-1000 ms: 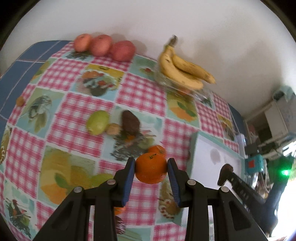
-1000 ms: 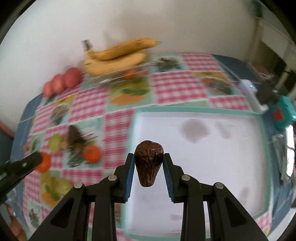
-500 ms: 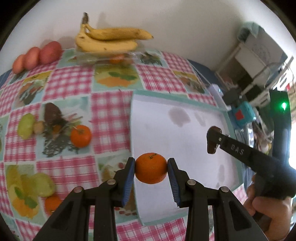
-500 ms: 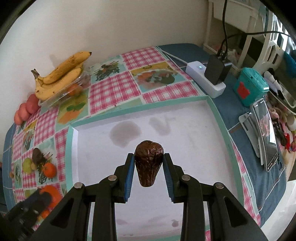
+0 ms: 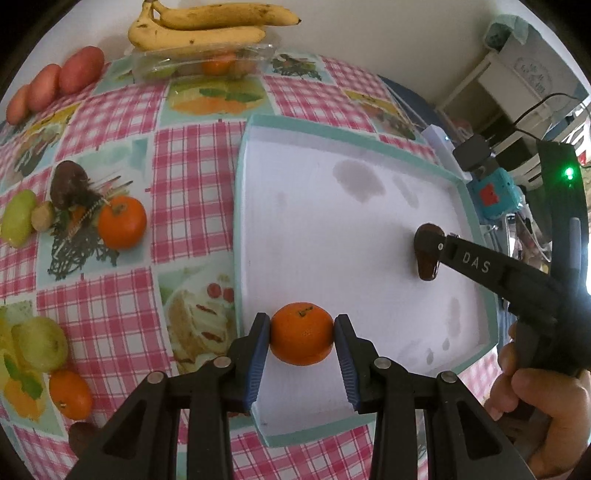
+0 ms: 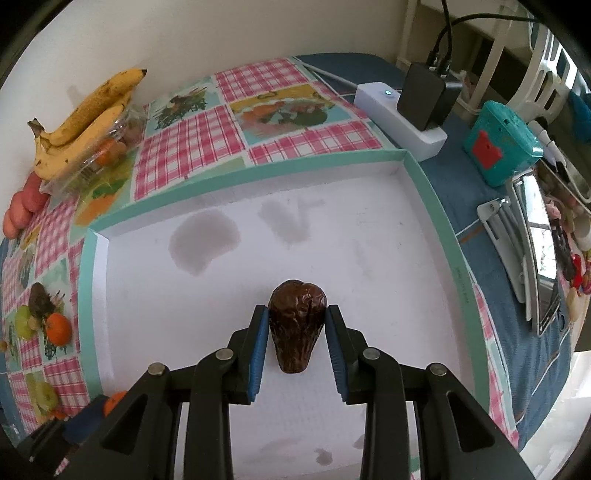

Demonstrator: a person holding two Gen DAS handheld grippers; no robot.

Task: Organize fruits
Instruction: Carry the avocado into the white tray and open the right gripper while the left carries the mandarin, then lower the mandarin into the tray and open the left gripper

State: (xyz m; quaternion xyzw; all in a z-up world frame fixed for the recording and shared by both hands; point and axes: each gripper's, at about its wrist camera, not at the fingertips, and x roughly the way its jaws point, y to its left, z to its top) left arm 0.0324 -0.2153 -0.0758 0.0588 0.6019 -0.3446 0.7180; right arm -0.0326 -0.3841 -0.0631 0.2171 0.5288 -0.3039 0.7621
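Observation:
My left gripper (image 5: pixel 302 341) is shut on an orange mandarin (image 5: pixel 301 333) and holds it over the near left part of the white tray (image 5: pixel 373 147) with the teal rim. My right gripper (image 6: pixel 295 334) is shut on a dark brown wrinkled fruit (image 6: pixel 296 325) over the tray (image 6: pixel 436 206); it also shows in the left wrist view (image 5: pixel 428 254), at the tray's right side. On the checked cloth left of the tray lie another mandarin (image 5: pixel 122 222), a dark fruit (image 5: pixel 68 183) and green fruits (image 5: pixel 18 218).
Bananas (image 5: pixel 207 27) rest on a clear plastic box (image 5: pixel 207 64) at the back, with red apples (image 5: pixel 55 86) to the left. A power strip (image 6: pixel 399 118), a teal box (image 6: pixel 502 144) and a phone stand (image 6: pixel 535 251) lie right of the tray.
Both grippers have swung from the cloth side to above the tray, each still holding its fruit. The right gripper now sits lower and nearer the tray's right side.

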